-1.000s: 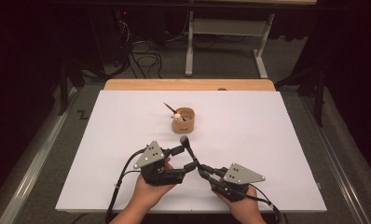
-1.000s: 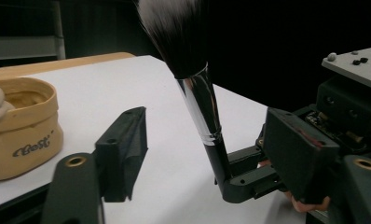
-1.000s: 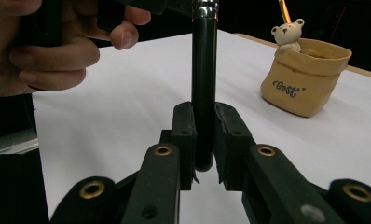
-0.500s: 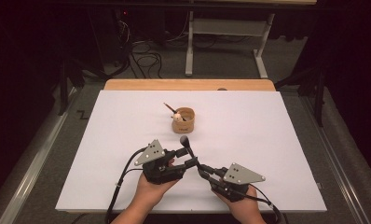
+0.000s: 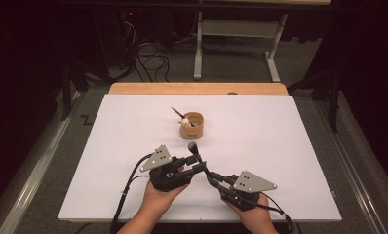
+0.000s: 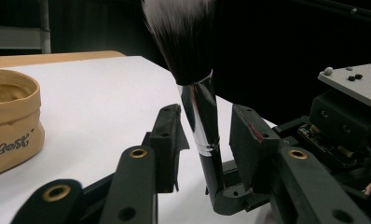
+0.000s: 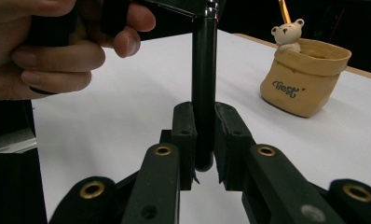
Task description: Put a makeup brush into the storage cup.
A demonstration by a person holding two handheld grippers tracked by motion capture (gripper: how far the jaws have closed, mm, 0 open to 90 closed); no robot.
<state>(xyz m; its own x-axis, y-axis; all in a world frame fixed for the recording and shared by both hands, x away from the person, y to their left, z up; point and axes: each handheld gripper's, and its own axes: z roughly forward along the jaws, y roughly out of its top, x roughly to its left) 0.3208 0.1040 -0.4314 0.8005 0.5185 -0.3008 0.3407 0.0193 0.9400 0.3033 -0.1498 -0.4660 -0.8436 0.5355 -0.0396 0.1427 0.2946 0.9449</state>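
I have a makeup brush (image 5: 198, 158) standing nearly upright over the near middle of the white worktop (image 5: 289, 146), bristles up. My right gripper (image 5: 212, 178), at about five o'clock from the brush, is clamped on the lower end of its black handle; in the right gripper view the pads press both sides of the handle (image 7: 203, 93). My left gripper (image 5: 192, 165), at about seven o'clock from the brush, has just been closing its jaws, and in the left gripper view the silver ferrule (image 6: 200, 116) stands between them with a gap on each side, so they are not yet pressing. At about twelve o'clock from the brush, well apart, sits a tan pouch-shaped holder (image 5: 192, 126) with a small bear figure (image 7: 287, 33) at its rim.
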